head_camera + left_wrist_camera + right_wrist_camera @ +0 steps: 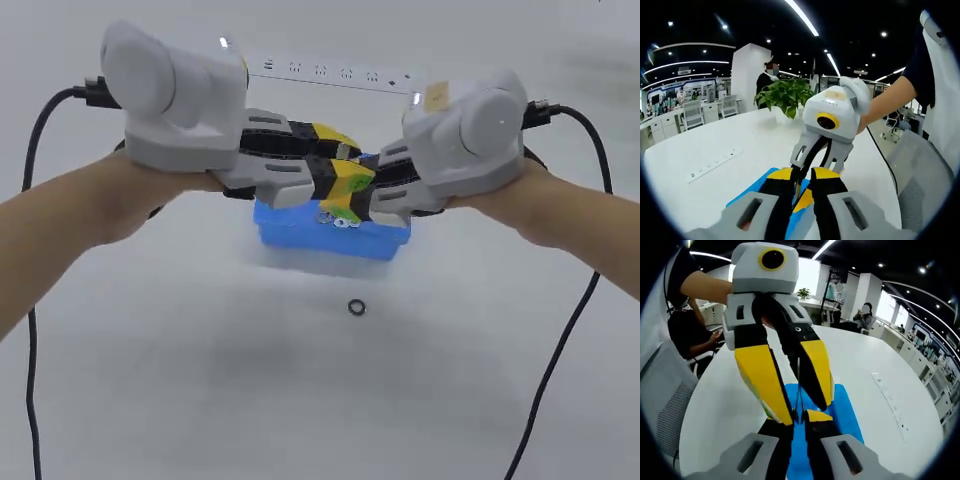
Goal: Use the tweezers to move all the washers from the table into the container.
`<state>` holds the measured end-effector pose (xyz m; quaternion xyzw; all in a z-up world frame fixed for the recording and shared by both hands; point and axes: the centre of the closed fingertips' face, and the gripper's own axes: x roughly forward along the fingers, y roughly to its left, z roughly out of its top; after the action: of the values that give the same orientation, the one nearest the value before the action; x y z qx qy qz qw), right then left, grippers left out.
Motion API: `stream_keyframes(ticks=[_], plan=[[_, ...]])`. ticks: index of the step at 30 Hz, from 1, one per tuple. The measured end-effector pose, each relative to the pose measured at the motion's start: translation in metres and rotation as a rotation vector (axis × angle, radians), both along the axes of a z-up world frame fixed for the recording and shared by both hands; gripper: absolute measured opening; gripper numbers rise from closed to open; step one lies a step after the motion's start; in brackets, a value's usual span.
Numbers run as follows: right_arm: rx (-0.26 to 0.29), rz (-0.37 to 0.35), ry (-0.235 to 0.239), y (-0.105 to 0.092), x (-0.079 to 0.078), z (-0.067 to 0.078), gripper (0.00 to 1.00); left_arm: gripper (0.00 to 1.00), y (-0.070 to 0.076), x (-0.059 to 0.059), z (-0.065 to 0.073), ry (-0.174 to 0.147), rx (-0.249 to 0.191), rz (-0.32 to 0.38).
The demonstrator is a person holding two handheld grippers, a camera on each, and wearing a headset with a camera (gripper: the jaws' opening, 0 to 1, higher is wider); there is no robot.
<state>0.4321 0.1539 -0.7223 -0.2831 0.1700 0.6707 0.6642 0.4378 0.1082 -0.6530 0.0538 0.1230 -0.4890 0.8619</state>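
Bare left forearm point(70, 220) and right forearm point(585, 225) reaching in from either side, left gripper point(802, 182) and right gripper point(799, 424) held roughly level, pointed nose to nose, tips overlapping at the middle, both pairs of jaws drawn nearly together

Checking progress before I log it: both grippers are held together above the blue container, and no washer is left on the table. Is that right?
Not quite. One washer lies on the table, just in front of the blue container, as the head view shows. The rest of the statement stands.
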Motion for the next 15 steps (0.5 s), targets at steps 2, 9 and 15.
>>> stream_keyframes(ticks=[2, 9, 15], plan=[[-0.002, 0.006, -0.002, 0.0, -0.0011, 0.0, 0.09, 0.13, 0.0022, 0.0007, 0.0033, 0.001, -0.015, 0.006], [-0.018, 0.03, -0.013, 0.0001, -0.0065, -0.0014, 0.09, 0.07, 0.0011, -0.0067, 0.0049, -0.077, 0.061, -0.034], [-0.026, 0.03, -0.047, -0.0012, -0.0051, 0.0008, 0.11, 0.04, -0.0014, -0.0079, 0.0074, -0.15, 0.116, -0.042]])
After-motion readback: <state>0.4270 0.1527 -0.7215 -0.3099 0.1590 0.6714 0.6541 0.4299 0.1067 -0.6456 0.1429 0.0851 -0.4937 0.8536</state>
